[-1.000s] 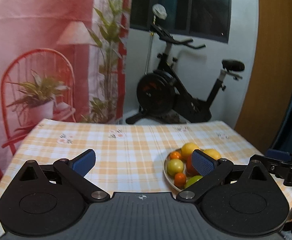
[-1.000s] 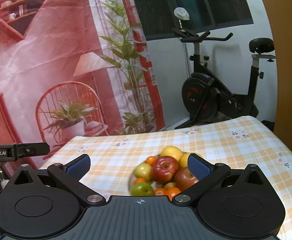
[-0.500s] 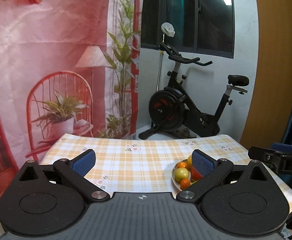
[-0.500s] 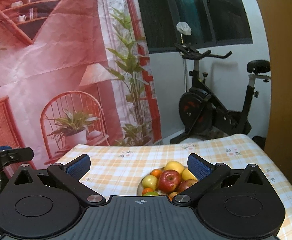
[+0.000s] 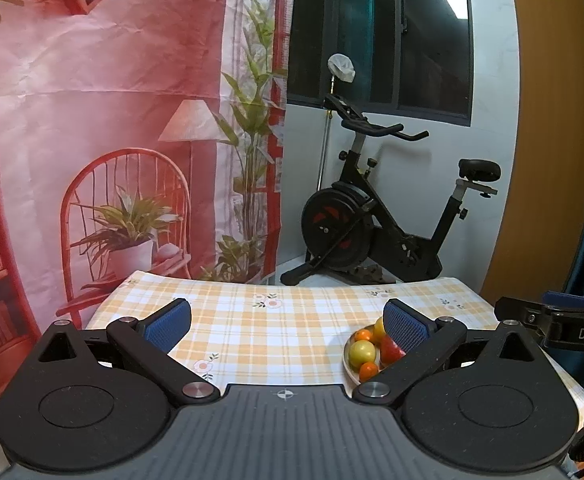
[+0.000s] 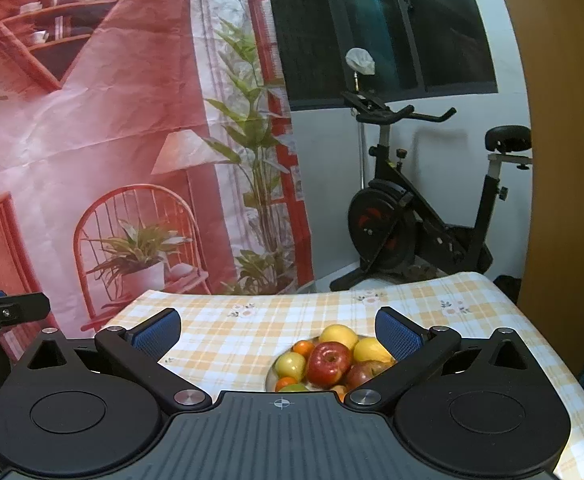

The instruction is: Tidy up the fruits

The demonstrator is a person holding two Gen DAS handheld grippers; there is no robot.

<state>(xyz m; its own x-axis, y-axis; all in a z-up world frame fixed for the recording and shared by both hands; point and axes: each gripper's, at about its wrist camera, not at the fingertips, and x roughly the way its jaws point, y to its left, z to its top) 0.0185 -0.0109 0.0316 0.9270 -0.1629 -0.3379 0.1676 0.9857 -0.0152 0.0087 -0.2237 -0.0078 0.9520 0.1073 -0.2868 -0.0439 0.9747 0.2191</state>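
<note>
Two grippers are present. The left gripper (image 5: 286, 326) is held above the near edge of the table (image 5: 276, 320) with its two blue pads spread wide apart and nothing between them. The right gripper (image 6: 278, 330) is held likewise, pads wide apart and unloaded. One plate (image 6: 270, 378) rests on the checked tablecloth (image 6: 252, 332), toward the right half of the table. The plate contains a heap of fruit: one red apple (image 6: 329, 362) at the centre, one darker red apple (image 6: 366, 372) beside it, two yellow fruits (image 6: 338, 334) at the back, one yellow-green apple (image 6: 291, 365) on the left, and at least two small oranges (image 6: 303, 347). The front of the plate is hidden, so no total count is possible. One exercise bike (image 5: 376, 216) stands behind the table.
</note>
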